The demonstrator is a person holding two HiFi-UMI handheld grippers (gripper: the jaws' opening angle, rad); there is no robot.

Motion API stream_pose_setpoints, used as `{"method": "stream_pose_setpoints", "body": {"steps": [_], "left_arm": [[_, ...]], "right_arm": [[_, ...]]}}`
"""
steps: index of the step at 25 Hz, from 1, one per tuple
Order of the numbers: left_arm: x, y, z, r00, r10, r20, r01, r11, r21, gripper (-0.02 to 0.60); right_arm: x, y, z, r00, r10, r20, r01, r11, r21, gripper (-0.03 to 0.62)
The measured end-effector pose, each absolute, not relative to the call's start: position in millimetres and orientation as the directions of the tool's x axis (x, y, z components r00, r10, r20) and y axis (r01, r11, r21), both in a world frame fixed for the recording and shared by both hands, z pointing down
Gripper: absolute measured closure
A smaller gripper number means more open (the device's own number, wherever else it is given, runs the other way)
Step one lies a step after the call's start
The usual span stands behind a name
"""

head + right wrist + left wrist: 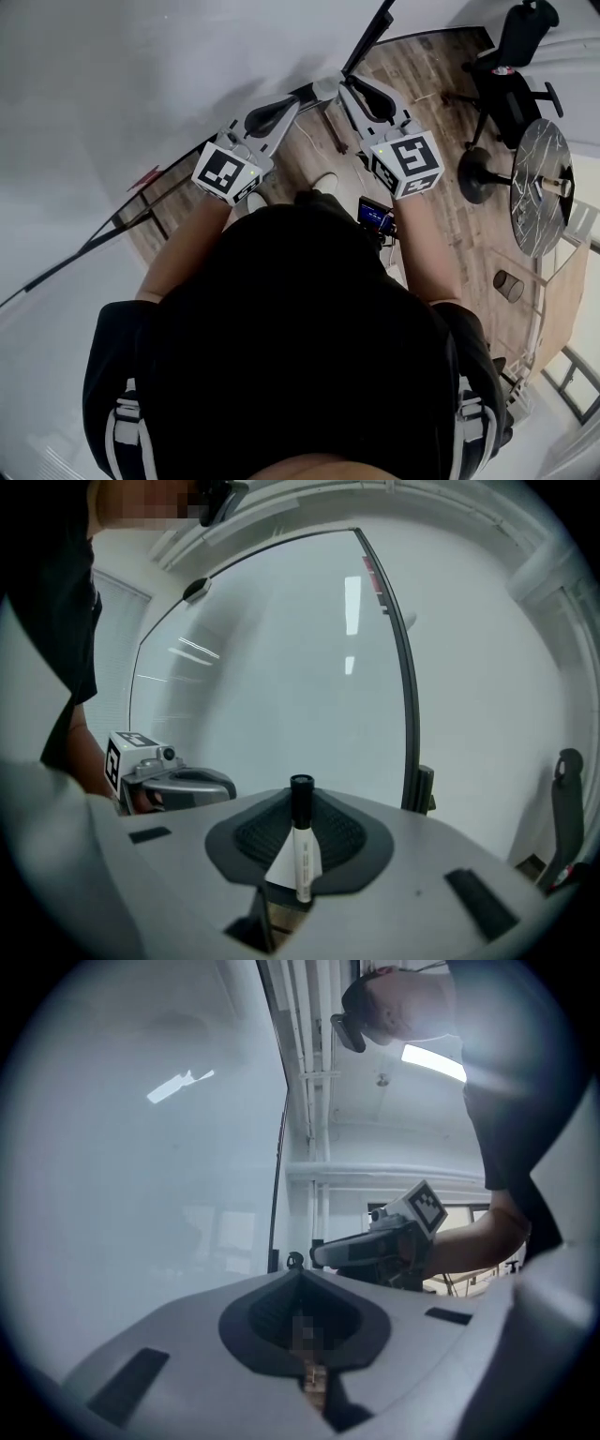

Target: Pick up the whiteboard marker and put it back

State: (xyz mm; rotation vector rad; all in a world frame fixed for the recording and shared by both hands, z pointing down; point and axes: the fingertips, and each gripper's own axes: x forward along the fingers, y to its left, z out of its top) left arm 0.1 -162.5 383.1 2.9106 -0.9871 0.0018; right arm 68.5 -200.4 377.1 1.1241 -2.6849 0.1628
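The whiteboard marker (pixel 302 847), white with a black cap, stands upright between the dark pads of my right gripper (pixel 298 810), which is shut on it, cap end pointing away. In the head view the right gripper (pixel 361 91) is raised close to the whiteboard (pixel 131 84), and the marker itself does not show there. My left gripper (pixel 286 111) is held up beside it, its tip a short way from the right one. Its jaws (pixel 300 1283) are together with nothing between them. Each gripper shows in the other's view: right gripper (pixel 375 1246), left gripper (pixel 173 785).
The whiteboard (pixel 281 667) fills the space ahead, with its black frame edge (pixel 405 686) on the right. Behind the person, on the wooden floor, stand an office chair (pixel 511 56), a round table (pixel 539 183) and a small cylindrical bin (pixel 507 286).
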Motion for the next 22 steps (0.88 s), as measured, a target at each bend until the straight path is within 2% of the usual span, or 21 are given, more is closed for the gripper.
{"method": "stream_pose_setpoints", "body": {"steps": [5,15,22], "left_arm": [[4.2,-142.3,385.5,0.827,-0.561,0.022,-0.562,-0.826,0.048,0.578],[4.5,-119.3,382.2,0.869,-0.495,0.028,-0.496,-0.868,0.031,0.578],[8.4,-110.6,384.4,0.883,-0.466,0.043,-0.468,-0.883,0.031,0.578]], "right_arm": [[65.1,-166.7,365.1,-0.704,-0.686,0.182,-0.701,0.712,-0.027,0.533],[59.3,-122.6,367.9,-0.702,-0.700,0.132,-0.710,0.702,-0.053,0.533],[60.2,-108.4,378.1,-0.694,-0.706,0.142,-0.718,0.694,-0.053,0.533]]}}
